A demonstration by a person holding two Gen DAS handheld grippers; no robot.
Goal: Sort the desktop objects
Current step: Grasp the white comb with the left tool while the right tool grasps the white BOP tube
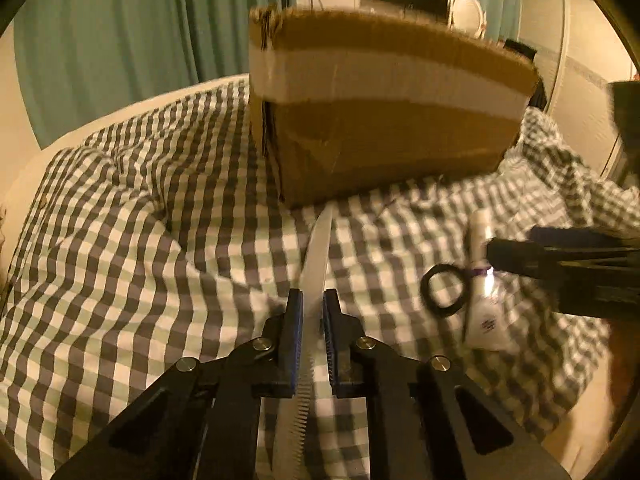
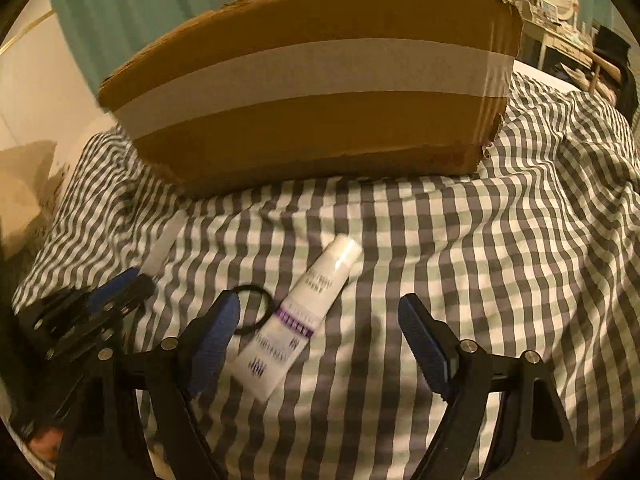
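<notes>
Left hand-held gripper (image 1: 313,300) — jaws closed on the white comb (image 1: 316,256) lying on the checked bed cover (image 1: 140,240). Right hand-held gripper (image 2: 320,320) — jaws wide, empty, above the white tube (image 2: 296,316) beside a black hair tie (image 2: 256,308), before the cardboard box (image 2: 320,80).

Your left gripper (image 1: 313,300) is pointing forward and downward, its two blue-padded fingers (image 1: 295,320) drawn in almost together and pressing on the white comb (image 1: 316,264) that is running lengthwise between them. Your right gripper (image 2: 320,320) is tilting downward as well, its jaws standing wide apart with nothing pinched between the blue pads (image 2: 420,344). In the right wrist view your left gripper is sitting low at the left edge, just beside the right one.
</notes>
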